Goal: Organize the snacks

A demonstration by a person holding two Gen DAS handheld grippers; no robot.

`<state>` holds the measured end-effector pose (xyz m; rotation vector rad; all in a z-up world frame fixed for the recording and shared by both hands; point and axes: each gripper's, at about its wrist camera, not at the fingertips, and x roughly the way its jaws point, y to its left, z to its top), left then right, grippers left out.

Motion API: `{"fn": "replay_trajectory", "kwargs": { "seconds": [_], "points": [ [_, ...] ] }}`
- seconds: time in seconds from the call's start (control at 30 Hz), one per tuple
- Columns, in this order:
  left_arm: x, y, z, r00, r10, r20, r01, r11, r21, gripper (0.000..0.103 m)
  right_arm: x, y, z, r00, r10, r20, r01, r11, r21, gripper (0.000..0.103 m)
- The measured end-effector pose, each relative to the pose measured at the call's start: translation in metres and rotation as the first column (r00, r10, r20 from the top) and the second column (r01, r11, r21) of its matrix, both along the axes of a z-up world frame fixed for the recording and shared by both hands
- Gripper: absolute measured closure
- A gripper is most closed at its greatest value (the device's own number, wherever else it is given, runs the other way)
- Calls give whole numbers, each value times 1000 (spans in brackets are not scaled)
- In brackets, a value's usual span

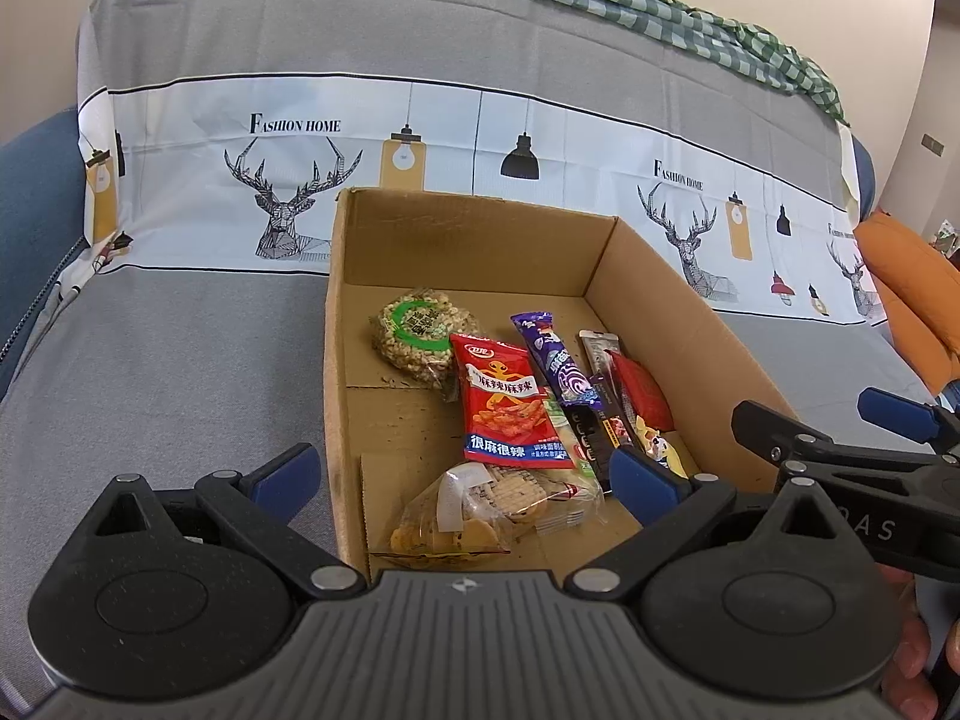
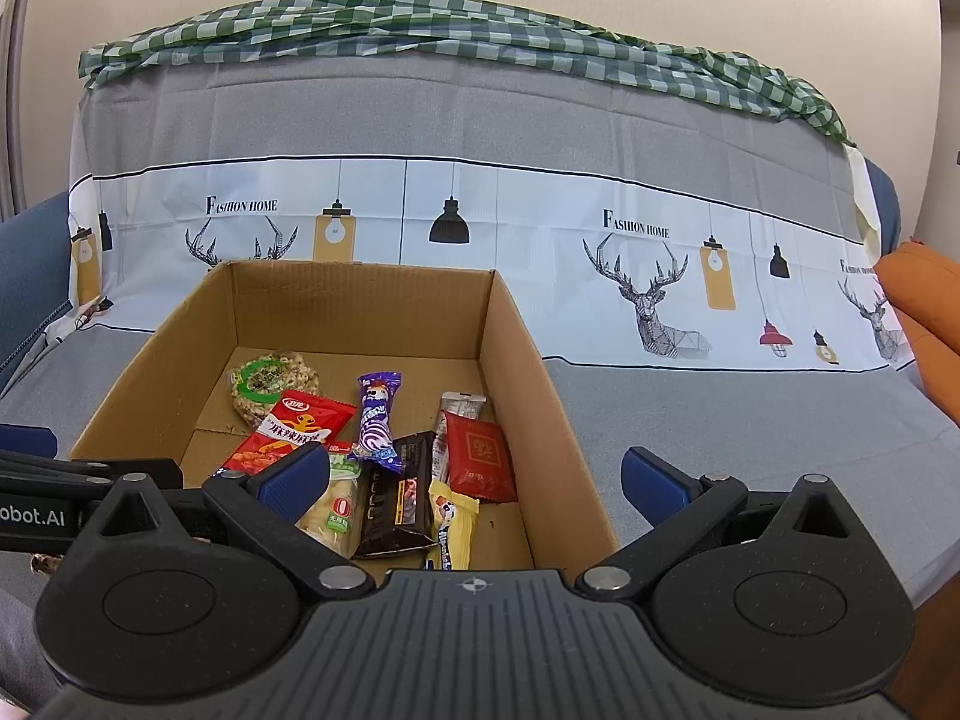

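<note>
- Both tools hover at the near edge of the cardboard box [image 2: 540,372] on the grey sofa cover [image 2: 720,420], nothing in hand.
- Left gripper [image 1: 462,474]: jaws spread wide, empty. Right gripper [image 2: 477,480]: the same.
- Snacks already lie inside: red spicy packet [image 1: 507,405], purple bar [image 2: 377,423], rice cake [image 1: 420,342], cracker bag [image 1: 480,510].
- Looks near finished; next, I'd say, straighten the pile or draw back.

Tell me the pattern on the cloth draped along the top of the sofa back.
Green-and-white check. The cloth shows best in the right wrist view.

Grey sofa cover [image 2: 420,114] printed with deer and lamps, green checked cloth [image 2: 456,30] along the top, orange cushion [image 2: 930,294] beside it
</note>
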<state>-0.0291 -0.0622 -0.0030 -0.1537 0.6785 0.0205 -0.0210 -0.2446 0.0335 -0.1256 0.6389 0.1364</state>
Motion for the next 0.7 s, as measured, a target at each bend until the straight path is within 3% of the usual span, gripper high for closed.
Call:
{"fn": "replay_trajectory", "kwargs": {
  "seconds": [0.7],
  "points": [
    [3, -5, -3, 1000, -22, 8, 22, 1000, 3, 1, 6, -3, -5, 999, -9, -40, 10, 1000, 20, 1]
  ]
}}
